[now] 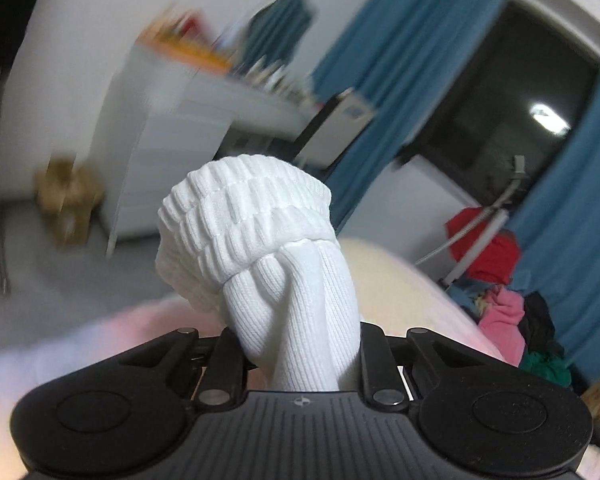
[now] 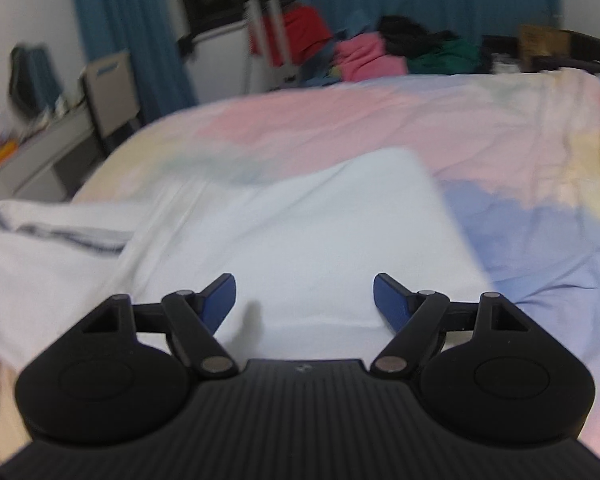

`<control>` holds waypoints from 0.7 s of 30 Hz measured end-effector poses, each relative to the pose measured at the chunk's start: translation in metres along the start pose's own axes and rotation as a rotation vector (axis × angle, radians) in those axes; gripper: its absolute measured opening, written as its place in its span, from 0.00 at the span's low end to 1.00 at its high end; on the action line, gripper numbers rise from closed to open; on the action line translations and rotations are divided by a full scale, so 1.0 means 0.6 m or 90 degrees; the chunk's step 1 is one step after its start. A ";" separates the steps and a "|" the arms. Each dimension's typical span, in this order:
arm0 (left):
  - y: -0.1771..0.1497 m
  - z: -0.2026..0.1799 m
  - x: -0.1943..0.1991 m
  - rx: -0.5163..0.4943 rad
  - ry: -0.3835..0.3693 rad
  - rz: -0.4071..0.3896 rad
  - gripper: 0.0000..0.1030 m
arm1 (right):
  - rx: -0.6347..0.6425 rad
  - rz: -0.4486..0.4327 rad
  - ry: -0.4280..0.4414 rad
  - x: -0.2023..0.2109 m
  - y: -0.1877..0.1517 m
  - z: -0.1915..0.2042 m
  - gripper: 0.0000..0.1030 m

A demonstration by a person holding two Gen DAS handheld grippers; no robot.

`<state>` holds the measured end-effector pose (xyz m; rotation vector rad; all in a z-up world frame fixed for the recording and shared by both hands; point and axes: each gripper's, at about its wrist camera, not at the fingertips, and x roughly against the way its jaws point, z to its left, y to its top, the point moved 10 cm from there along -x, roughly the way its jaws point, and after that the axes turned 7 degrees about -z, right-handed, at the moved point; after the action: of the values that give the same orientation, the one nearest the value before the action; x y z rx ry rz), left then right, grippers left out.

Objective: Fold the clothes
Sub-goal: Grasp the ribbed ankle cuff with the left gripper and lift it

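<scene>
biggest thing on my right wrist feed is the bed (image 2: 480, 128), its pastel pink, yellow and blue sheet filling most of the frame. a folded white garment (image 2: 300, 232) lies flat on it across the centre, and another white cloth with dark stripes (image 2: 48, 236) sits just beside it at the left edge. blue curtains (image 2: 128, 20) hang along the top, and a heap of red, pink, green and black clothes (image 2: 376, 52) is piled at the far end of the bed, top centre. everything's a bit motion-blurred.

my right hand-held gripper (image 2: 304, 300) is at the bottom centre above the white garment, spread wide with nothing between the blue pads (image 2: 220, 300).

on the left wrist feed, the left hand-held gripper (image 1: 300, 356) at bottom centre is pinching a white ribbed sock bundle (image 1: 256, 240), cuff rolled over into a ball, sticking up mid-frame off the bed. the fingertips are hidden behind the knit. same clothes heap shows at the lower right.
</scene>
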<state>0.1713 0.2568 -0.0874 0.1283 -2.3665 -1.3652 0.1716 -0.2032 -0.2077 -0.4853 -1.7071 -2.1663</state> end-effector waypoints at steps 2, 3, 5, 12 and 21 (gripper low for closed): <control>0.009 -0.073 0.039 -0.052 -0.022 -0.043 0.17 | -0.027 -0.019 -0.019 0.013 0.014 -0.025 0.75; 0.011 -0.108 0.056 -0.077 -0.033 -0.062 0.17 | -0.042 -0.024 -0.025 0.018 0.018 -0.038 0.75; 0.008 -0.183 0.090 -0.112 -0.052 -0.094 0.17 | -0.070 -0.033 -0.036 0.028 0.027 -0.063 0.75; -0.049 -0.441 0.163 -0.188 -0.122 -0.164 0.15 | -0.143 -0.046 -0.057 0.046 0.043 -0.127 0.75; -0.297 -0.675 0.196 -0.321 -0.244 -0.149 0.15 | -0.214 -0.052 -0.100 0.041 0.045 -0.215 0.75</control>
<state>0.1994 -0.1959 -0.0250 -0.0033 -2.2535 -2.2272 0.1549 -0.3363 -0.2017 -0.7000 -1.4615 -2.5503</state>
